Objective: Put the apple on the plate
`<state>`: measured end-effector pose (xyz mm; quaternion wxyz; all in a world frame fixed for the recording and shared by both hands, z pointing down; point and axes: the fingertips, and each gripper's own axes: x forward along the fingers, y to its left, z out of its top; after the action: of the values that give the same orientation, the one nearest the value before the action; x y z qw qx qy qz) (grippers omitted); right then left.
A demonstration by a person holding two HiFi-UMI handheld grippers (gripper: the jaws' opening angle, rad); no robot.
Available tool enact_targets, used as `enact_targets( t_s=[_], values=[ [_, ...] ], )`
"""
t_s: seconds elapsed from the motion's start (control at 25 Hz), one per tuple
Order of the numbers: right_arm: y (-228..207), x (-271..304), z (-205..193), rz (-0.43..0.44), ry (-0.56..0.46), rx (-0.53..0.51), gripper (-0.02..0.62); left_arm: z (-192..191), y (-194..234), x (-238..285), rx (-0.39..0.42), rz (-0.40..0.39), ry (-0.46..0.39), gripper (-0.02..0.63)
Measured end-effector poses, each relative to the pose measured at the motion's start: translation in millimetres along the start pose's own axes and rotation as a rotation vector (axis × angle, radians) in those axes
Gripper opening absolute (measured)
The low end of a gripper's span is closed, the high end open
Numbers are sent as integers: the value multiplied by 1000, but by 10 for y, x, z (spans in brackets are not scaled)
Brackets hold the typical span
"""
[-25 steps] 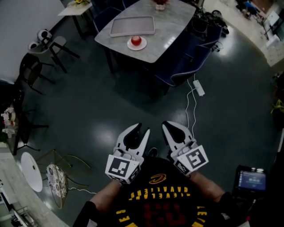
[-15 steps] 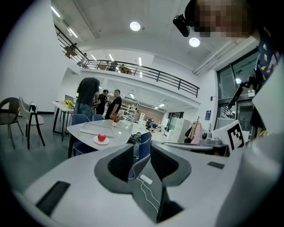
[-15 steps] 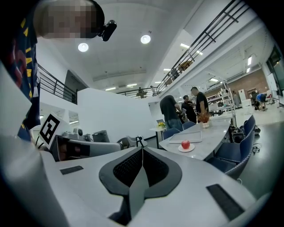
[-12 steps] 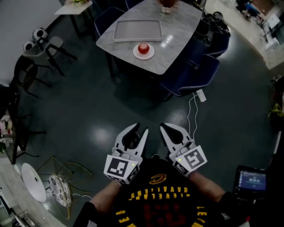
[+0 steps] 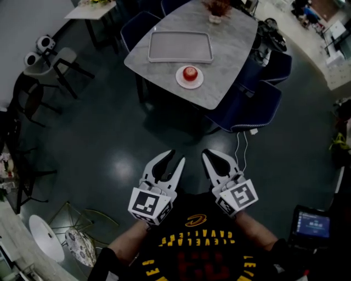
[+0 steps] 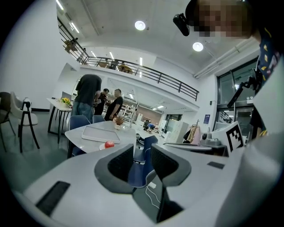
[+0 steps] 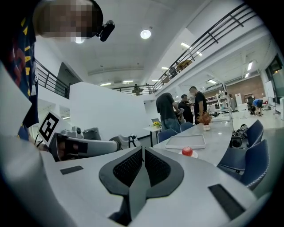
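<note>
Apple [image 5: 190, 72] on plate [image 5: 179, 80] on desk [image 5: 230, 49], well apart from left gripper [image 5: 176, 157], fingers spread and empty, and right gripper [image 5: 209, 156], fingers closed on nothing

Counted one apple [image 5: 190, 72], one plate [image 5: 179, 80], one tray [image 5: 180, 46] and one potted plant [image 5: 215, 10], all on one marble table [image 5: 233, 52]. Noted three blue chairs [image 5: 138, 26] [image 5: 277, 65] [image 5: 249, 110] round it for certain, possibly more hidden behind. Found one small side table [image 5: 90, 10], one pale chair [image 5: 63, 55], one lit screen [image 5: 310, 224] and one white cable [image 5: 241, 151] on the floor. Saw two tongs, the left tongs [image 5: 176, 156] and the right tongs [image 5: 207, 154]. Made out three standing people [image 7: 167, 108] [image 7: 184, 106] [image 7: 197, 104] in the right gripper view, plus one bent figure [image 7: 256, 103] far off.
</note>
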<state>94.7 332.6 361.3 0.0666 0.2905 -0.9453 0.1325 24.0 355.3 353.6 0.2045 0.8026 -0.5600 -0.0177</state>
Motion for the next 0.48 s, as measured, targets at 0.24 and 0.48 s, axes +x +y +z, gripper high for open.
enact_targets(
  t_s=[0.24, 0.48],
  values=[
    [-106, 319, -63, -19, 41, 11, 8, 10, 294, 161, -27, -24, 10, 123],
    [-447, 560, -60, -25, 45, 64, 8, -6, 486, 501, -47, -11, 40, 121]
  ],
)
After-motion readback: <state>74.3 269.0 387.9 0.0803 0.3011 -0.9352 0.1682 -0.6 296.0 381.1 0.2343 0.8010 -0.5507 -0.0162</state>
